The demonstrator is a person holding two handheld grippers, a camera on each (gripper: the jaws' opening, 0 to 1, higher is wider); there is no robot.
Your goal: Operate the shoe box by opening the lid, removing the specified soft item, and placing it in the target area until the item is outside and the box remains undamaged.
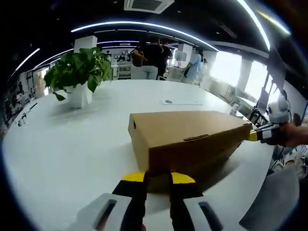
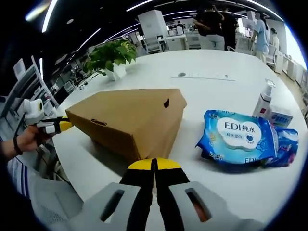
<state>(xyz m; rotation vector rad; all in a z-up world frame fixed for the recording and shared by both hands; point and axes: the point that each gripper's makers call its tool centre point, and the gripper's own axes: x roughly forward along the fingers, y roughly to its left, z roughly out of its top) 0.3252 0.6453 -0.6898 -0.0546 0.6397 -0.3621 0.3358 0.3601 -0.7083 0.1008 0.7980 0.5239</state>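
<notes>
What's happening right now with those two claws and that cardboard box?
Left gripper slightly open at the shoe box corner; right gripper shut against its opposite end. Lid closed. Blue wet wipes pack beside it, nothing blocking.

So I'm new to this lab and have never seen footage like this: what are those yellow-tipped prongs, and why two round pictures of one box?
A person holds a hand-held gripper in each hand, and a fisheye camera rides on each. The left gripper view looks along the left hand-held gripper, its jaws slightly apart at a corner of the closed cardboard shoe box. The right gripper view looks along the right hand-held gripper, jaws together at the box's other end. Each gripper also shows at the edge of the other's view. On the white table lie blue wipe packs, a pump bottle and a potted plant. Nothing is held.
</notes>
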